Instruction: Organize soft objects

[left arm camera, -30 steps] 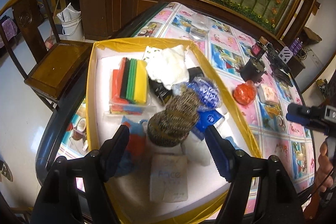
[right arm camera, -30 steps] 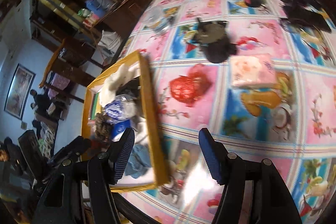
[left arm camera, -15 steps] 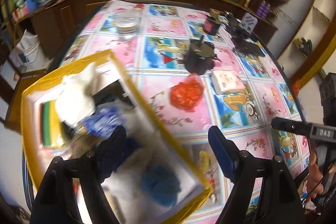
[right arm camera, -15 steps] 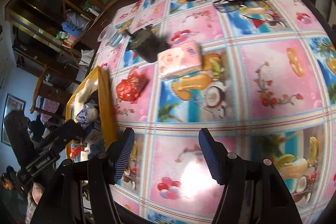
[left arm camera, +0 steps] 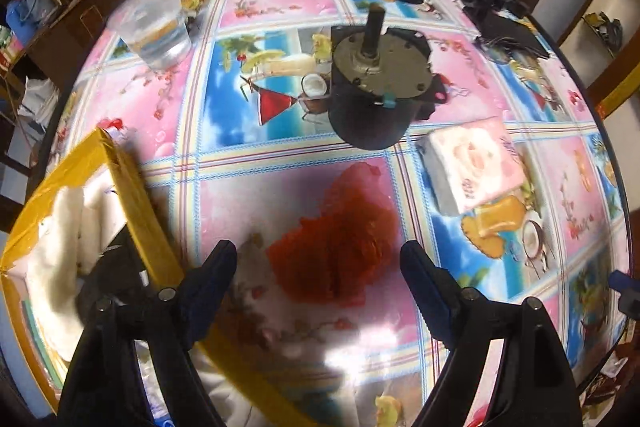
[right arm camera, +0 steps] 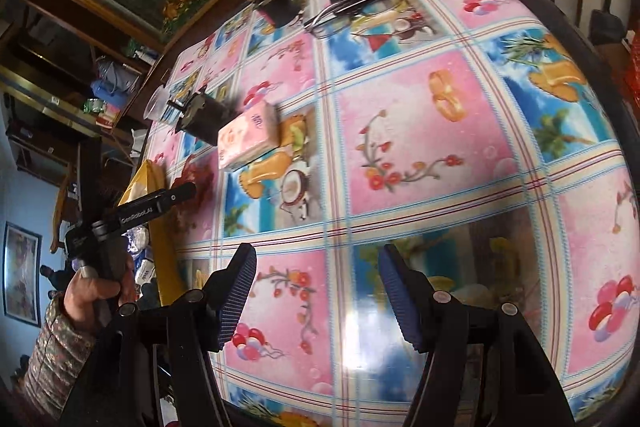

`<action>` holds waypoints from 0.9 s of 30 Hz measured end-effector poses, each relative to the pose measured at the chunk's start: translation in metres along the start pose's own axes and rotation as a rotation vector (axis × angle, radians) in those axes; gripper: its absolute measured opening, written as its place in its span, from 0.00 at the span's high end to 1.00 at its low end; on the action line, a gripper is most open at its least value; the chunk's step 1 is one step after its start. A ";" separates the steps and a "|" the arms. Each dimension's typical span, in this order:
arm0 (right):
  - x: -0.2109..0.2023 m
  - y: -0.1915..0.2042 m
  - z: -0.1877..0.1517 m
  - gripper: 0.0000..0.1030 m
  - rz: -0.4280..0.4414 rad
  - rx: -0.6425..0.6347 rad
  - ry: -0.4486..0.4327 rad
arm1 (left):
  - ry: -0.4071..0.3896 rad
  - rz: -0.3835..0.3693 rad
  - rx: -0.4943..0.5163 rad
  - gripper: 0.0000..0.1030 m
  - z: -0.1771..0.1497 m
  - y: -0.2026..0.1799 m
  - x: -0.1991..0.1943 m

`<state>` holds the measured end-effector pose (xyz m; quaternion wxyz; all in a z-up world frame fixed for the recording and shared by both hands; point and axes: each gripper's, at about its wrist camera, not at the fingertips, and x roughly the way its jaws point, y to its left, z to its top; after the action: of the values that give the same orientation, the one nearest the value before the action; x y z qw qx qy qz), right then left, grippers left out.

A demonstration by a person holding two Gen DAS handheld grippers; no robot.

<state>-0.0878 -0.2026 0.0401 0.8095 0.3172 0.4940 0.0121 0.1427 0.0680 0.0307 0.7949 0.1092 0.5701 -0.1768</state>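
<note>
With several soft things already lying in the yellow box at the table's left edge, I judge the sorting partly done: a white cloth and other bundles sit inside, though the blur hides just what they are. What is left, as far as I can see, is the red mesh ball on the patterned tablecloth, and perhaps the pink tissue pack a little beyond it. I hold the left gripper over the red ball with its jaws spread wide and nothing between them; the ball lies framed between the two fingers but I cannot tell whether either finger touches it. The ball looks crumpled and airy, a loose scrunch of netting that should squash easily under a pinch. It rests just beside the box's yellow rim, with a dark metal motor standing behind it and a clear plastic cup farther back. My right gripper hangs released over bare tablecloth, well apart from the ball, grasping nothing. From that side the left hand shows, gripping its handle near the box.
</note>
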 end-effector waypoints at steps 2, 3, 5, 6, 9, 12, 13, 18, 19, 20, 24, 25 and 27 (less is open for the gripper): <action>0.000 -0.004 0.002 0.34 -0.003 0.007 -0.001 | 0.034 -0.010 -0.019 0.40 0.002 -0.001 0.010; 0.000 -0.004 0.003 0.34 -0.003 0.008 -0.002 | 0.033 0.003 -0.014 0.47 0.001 -0.004 0.012; 0.001 -0.003 0.007 0.34 -0.004 0.004 -0.002 | 0.023 -0.001 0.005 0.52 -0.004 -0.012 0.010; 0.002 -0.002 0.010 0.34 -0.004 -0.002 -0.002 | 0.026 -0.019 0.008 0.53 -0.007 -0.016 0.007; 0.007 0.007 0.023 0.34 -0.009 -0.030 -0.001 | 0.041 -0.058 0.019 0.53 -0.028 -0.033 -0.001; 0.015 0.022 0.044 0.34 -0.007 -0.068 -0.006 | 0.053 -0.116 0.040 0.53 -0.060 -0.054 -0.012; 0.021 0.031 0.053 0.34 -0.006 -0.092 -0.002 | 0.056 -0.135 0.053 0.53 -0.070 -0.061 -0.015; 0.066 0.080 0.094 0.34 -0.045 -0.281 0.041 | 0.048 -0.158 0.141 0.53 -0.107 -0.083 -0.029; 0.075 0.088 0.100 0.34 -0.062 -0.312 0.045 | 0.043 -0.158 0.144 0.53 -0.112 -0.082 -0.031; 0.084 0.098 0.105 0.34 -0.069 -0.351 0.046 | 0.035 -0.155 0.147 0.53 -0.117 -0.081 -0.033; 0.128 0.129 0.121 0.34 -0.077 -0.487 0.104 | 0.014 -0.131 0.145 0.53 -0.130 -0.078 -0.038; 0.138 0.133 0.123 0.34 -0.076 -0.505 0.120 | 0.008 -0.120 0.150 0.53 -0.134 -0.078 -0.038; 0.153 0.136 0.128 0.34 -0.089 -0.528 0.131 | 0.002 -0.107 0.154 0.53 -0.138 -0.080 -0.041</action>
<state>0.1338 -0.1079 0.0302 0.8301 0.0720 0.5385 0.1255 -0.0211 0.0535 0.0262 0.7730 0.1395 0.5606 -0.2623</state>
